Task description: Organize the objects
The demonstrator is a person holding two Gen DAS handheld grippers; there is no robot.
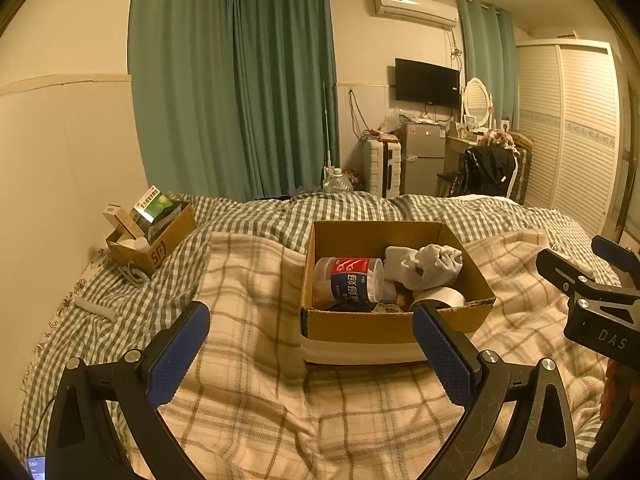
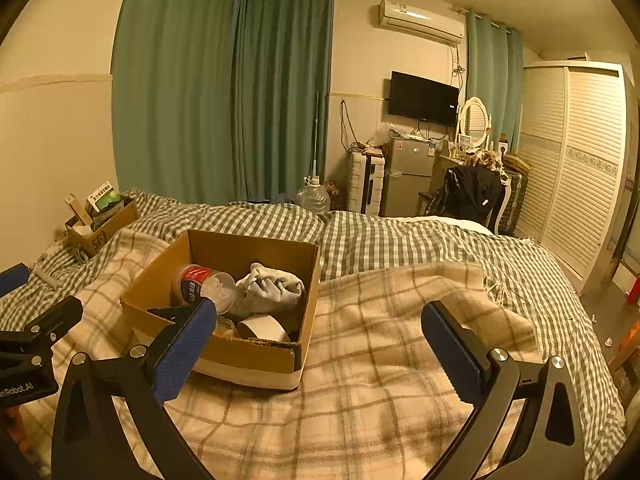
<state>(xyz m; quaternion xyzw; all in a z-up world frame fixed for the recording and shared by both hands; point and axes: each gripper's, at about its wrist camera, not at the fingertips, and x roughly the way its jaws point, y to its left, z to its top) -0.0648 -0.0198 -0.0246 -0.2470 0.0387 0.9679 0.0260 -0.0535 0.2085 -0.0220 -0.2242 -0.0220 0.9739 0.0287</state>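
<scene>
Here, two cardboard boxes, one jar.

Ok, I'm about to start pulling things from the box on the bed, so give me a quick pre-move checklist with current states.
1. Left gripper open, nothing held: ok.
2. Right gripper open, nothing held: ok.
3. Cardboard box open on top: ok.
4. Plastic jar lying on its side, exposed: ok.
5. White cloth and tape roll lie in the box beside the jar: ok.
6. Jar lid tight: cannot tell.
</scene>
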